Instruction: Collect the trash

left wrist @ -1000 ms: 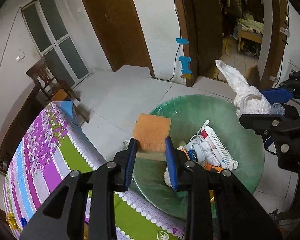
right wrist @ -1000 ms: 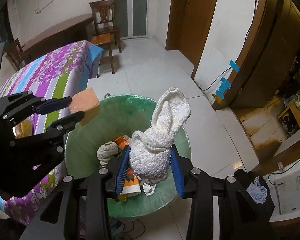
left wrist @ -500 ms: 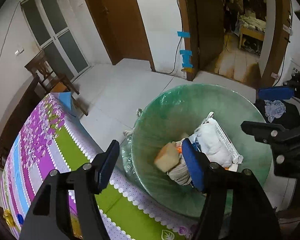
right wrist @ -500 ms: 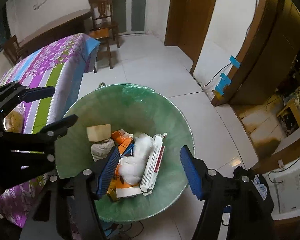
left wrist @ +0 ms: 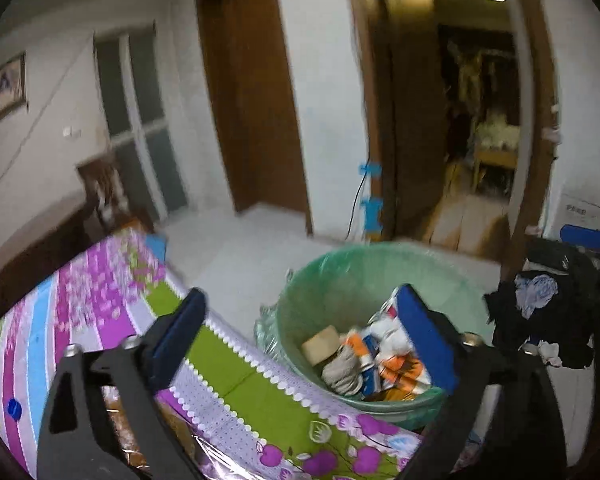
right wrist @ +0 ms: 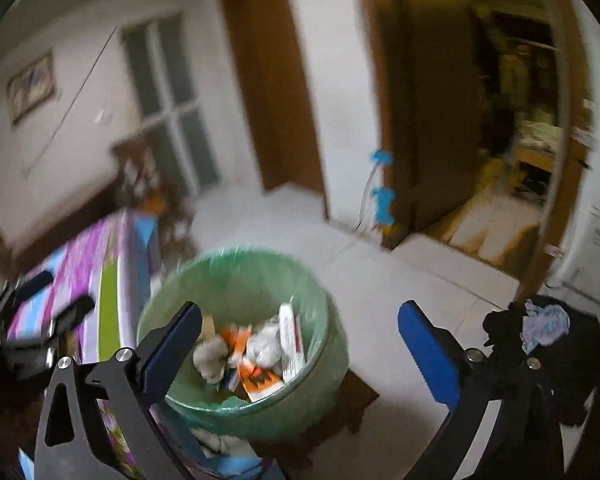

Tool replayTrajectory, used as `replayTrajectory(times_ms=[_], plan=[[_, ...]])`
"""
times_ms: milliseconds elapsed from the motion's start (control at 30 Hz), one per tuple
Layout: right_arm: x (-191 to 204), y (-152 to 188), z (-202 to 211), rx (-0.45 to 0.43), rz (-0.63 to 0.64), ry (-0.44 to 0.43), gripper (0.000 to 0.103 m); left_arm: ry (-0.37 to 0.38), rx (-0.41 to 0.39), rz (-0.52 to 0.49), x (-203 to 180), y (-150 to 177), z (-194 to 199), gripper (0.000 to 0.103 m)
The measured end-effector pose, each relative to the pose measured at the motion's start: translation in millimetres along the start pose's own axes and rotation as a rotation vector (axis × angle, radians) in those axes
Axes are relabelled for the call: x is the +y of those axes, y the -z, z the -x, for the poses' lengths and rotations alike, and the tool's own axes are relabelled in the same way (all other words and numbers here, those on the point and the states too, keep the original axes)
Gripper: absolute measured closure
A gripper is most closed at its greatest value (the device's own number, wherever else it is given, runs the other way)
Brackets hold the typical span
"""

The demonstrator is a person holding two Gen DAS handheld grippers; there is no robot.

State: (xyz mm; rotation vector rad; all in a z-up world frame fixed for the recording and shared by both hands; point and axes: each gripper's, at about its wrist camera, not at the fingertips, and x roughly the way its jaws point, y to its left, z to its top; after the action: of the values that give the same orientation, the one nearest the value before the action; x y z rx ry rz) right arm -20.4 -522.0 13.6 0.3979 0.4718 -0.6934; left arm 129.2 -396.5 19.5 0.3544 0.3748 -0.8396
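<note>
Both my grippers have just been opening and now stand spread wide with nothing between the jaws: the left gripper [left wrist: 300,332] hangs above the edge of the table with the flowered cloth [left wrist: 100,300], and the right gripper [right wrist: 300,340] hangs over the floor beside the bin. The trash I'm collecting lies inside the green-lined waste bin [left wrist: 364,272], which stands just beside the table: the sponge block [left wrist: 321,344] rests against the near wall, next to a grey-white cloth wad [left wrist: 342,368], a white rag [right wrist: 264,344], a toothpaste box [right wrist: 292,340] and some orange packaging [right wrist: 256,378]. To my eye this drop is done, so the step in hand is drawing clear and going for the next piece. I'd keep the jaws wide, lift both grippers away without brushing the thin liner at the rim, and turn back over the table to look for what's left. The views are blurred, so I can't tell what else lies on the cloth.
</note>
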Motion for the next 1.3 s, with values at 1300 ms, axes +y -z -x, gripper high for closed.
replayTrajectory(times_ms=[1300], plan=[[38, 74, 133, -0.149, 0.126, 0.262, 0.005, 0.197, 0.075, -0.002, -18, 35, 71, 0.005]])
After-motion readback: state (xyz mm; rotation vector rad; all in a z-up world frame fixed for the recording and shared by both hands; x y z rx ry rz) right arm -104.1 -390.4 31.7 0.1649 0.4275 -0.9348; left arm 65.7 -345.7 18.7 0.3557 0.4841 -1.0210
